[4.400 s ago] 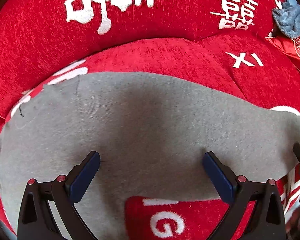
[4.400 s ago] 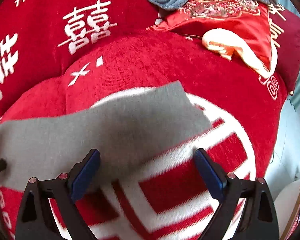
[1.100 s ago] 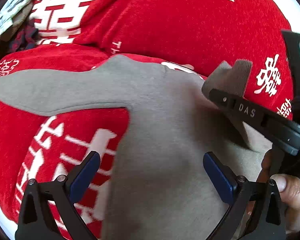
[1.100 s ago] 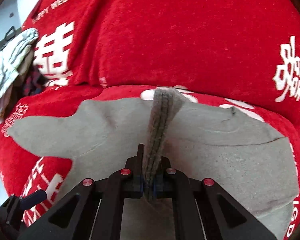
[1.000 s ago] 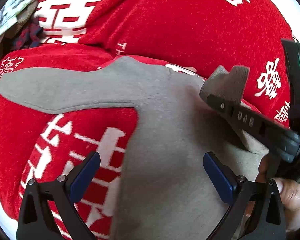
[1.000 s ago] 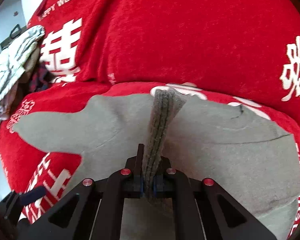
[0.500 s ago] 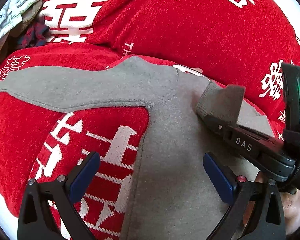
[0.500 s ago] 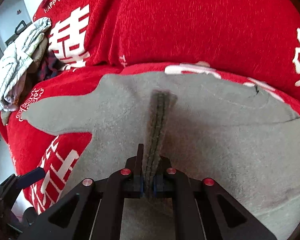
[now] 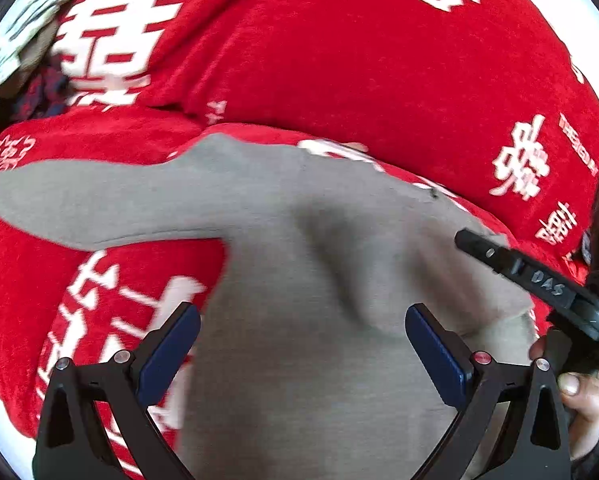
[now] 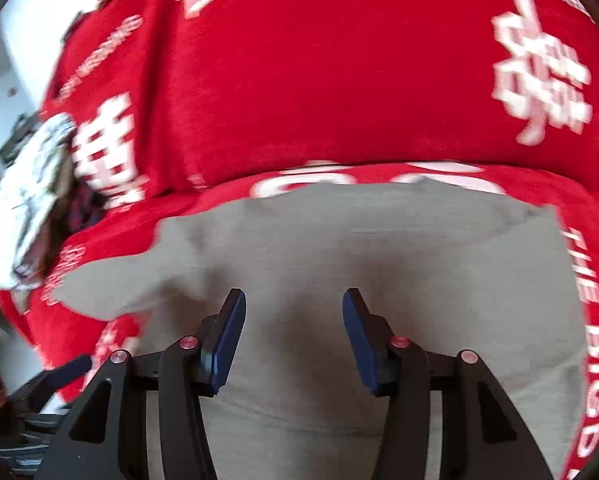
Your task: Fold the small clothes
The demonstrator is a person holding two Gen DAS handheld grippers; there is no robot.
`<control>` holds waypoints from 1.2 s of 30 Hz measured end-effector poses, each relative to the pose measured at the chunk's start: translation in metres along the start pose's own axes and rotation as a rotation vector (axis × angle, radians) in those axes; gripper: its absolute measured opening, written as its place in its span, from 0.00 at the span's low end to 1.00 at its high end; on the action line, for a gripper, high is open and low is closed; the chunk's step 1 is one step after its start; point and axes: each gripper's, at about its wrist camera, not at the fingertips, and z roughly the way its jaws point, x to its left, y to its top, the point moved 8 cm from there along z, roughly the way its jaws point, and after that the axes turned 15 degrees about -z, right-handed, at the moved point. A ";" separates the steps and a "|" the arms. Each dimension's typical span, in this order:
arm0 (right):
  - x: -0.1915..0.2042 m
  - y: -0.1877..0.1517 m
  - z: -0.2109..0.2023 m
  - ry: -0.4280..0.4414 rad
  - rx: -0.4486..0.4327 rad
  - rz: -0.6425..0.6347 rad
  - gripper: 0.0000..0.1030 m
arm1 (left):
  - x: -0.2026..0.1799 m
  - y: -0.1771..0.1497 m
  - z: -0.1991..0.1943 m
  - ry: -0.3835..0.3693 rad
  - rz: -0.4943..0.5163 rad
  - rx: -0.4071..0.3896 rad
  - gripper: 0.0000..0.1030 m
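Observation:
A small grey garment (image 9: pixel 307 280) lies spread on the red sofa cover (image 9: pixel 339 64), one sleeve (image 9: pixel 79 204) stretched out to the left and the other folded in over the body. My left gripper (image 9: pixel 301 338) hovers open above the garment's middle, with nothing between its blue pads. In the right wrist view the same grey garment (image 10: pixel 379 248) fills the lower half. My right gripper (image 10: pixel 293 320) is above it with its jaws opening and no cloth between them. The right gripper's black body (image 9: pixel 539 284) and the hand (image 9: pixel 579 400) that holds it show at the right edge of the left wrist view.
The red cover's backrest (image 10: pixel 339 80) with white characters rises behind the garment. A pale bundle of other clothes (image 10: pixel 27 200) lies at the far left of the sofa. Bright floor (image 10: pixel 7 60) shows beyond the sofa's left end.
My right gripper has let go of the grey sleeve cuff it pinched and drawn back to the right. The sleeve now lies flat on the garment's body. The left gripper stayed open.

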 end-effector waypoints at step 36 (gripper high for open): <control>-0.204 0.009 0.082 -0.383 0.266 0.103 0.93 | -0.045 -0.024 0.092 0.117 0.213 0.013 1.00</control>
